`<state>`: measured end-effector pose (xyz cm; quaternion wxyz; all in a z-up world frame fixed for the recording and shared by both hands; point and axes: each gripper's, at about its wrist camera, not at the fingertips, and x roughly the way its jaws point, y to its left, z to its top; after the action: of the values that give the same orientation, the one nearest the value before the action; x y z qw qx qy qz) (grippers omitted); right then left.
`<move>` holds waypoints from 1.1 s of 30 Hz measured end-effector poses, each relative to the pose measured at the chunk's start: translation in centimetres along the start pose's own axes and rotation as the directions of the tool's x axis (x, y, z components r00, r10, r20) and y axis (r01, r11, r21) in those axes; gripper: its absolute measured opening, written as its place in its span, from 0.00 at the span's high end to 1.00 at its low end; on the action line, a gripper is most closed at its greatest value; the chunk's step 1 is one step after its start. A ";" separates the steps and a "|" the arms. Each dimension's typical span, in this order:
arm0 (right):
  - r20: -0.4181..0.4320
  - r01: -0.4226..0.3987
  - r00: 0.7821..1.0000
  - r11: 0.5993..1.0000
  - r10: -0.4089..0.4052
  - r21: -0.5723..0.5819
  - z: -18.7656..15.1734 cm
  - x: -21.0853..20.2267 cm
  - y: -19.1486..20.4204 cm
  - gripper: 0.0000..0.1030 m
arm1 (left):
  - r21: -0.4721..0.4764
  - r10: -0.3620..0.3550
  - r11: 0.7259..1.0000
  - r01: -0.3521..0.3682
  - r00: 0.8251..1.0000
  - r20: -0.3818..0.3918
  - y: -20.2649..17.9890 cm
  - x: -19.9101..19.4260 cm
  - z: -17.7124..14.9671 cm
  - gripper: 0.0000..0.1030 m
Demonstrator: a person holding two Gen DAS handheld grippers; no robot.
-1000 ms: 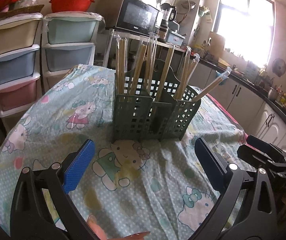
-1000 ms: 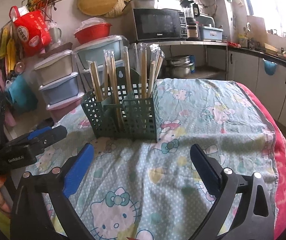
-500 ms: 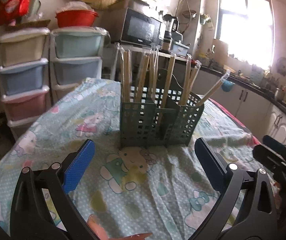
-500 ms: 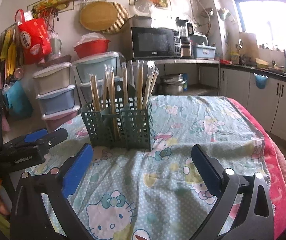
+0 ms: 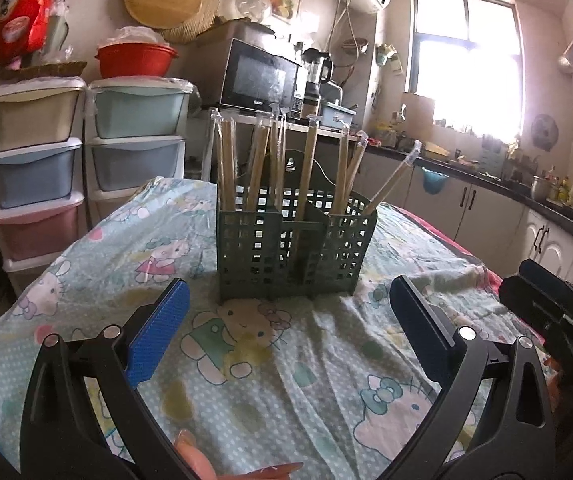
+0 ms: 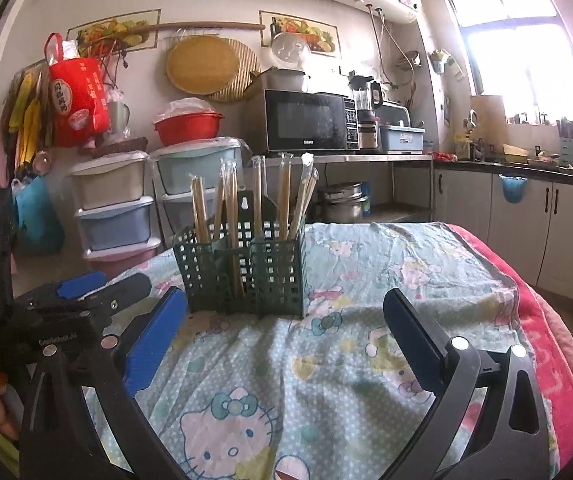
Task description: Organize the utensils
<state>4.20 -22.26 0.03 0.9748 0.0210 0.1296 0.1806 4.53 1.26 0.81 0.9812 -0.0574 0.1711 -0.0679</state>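
Note:
A dark green slotted utensil caddy (image 5: 290, 252) stands upright on the Hello Kitty tablecloth (image 5: 246, 360); it also shows in the right wrist view (image 6: 242, 276). Several wrapped pairs of wooden chopsticks (image 5: 306, 168) stand in its compartments, also seen from the right (image 6: 284, 196). My left gripper (image 5: 286, 340) is open and empty, short of the caddy. My right gripper (image 6: 286, 340) is open and empty, nearer than the caddy and to its right. Each gripper shows in the other's view, the right one (image 5: 542, 312) and the left one (image 6: 86, 296).
Stacked plastic drawers (image 5: 38, 160) with a red bowl (image 5: 136, 60) stand behind the table at left. A microwave (image 5: 258, 76) and blender sit on a shelf behind the caddy. Kitchen cabinets (image 6: 526, 216) run along the right. A red blanket edge (image 6: 554, 340) marks the table's right side.
Both grippers have pulled back and tilted upward, so the caddy looks smaller and lower and more wall shows. Both stay open and empty. The caddy has not moved.

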 end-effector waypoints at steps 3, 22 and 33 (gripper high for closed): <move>0.000 0.010 1.000 1.000 -0.010 0.000 -0.5 -0.2 0.3 0.06 | -0.001 -0.003 1.000 0.003 1.000 -0.002 0.0 0.0 -0.2 0.10; 0.025 0.046 0.999 0.999 -0.046 0.002 -1.2 -0.4 0.7 0.06 | -0.004 0.003 1.000 -0.003 1.000 -0.010 0.1 0.1 -0.9 0.10; 0.025 0.046 0.999 0.999 -0.046 0.002 -1.2 -0.4 0.7 0.06 | -0.004 0.002 1.000 -0.002 1.000 -0.010 0.1 0.1 -0.8 0.10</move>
<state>3.25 -21.72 -1.00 0.9801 0.0211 0.1181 0.1579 4.32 1.25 -0.02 0.9803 -0.0589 0.1761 -0.0667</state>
